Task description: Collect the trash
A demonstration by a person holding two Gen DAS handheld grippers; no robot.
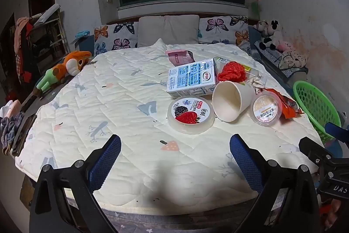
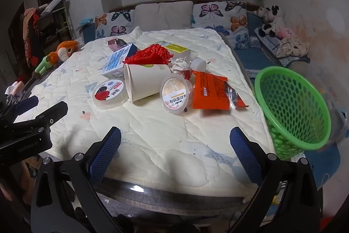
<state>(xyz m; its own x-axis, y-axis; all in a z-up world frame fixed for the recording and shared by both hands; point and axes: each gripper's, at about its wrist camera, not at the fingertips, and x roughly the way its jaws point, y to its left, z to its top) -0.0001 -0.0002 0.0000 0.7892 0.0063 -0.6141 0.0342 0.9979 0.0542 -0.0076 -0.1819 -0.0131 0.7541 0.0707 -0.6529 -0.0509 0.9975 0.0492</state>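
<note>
Trash lies in a heap on the quilted bed (image 1: 109, 102): a strawberry yogurt tub (image 1: 190, 115) (image 2: 109, 93), a paper cup (image 1: 232, 100) (image 2: 146, 82) on its side, a small lidded cup (image 1: 266, 110) (image 2: 175, 94), a milk carton (image 1: 192, 79) (image 2: 116, 63), a red net (image 1: 233, 71) (image 2: 150, 55) and an orange wrapper (image 2: 212, 94) (image 1: 288, 107). A green basket (image 2: 292, 108) (image 1: 316, 108) stands at the bed's right edge. My left gripper (image 1: 174, 158) is open and empty near the bed's front edge. My right gripper (image 2: 175, 152) is open and empty, in front of the heap.
A crumpled paper (image 2: 181, 64), a white bottle (image 2: 197, 62) and a dark pink packet (image 1: 181, 56) lie behind the heap. Butterfly pillows (image 1: 216, 30) line the headboard. A plush toy (image 1: 65, 68) lies at the bed's left edge. Stuffed animals (image 2: 272, 21) sit at the right.
</note>
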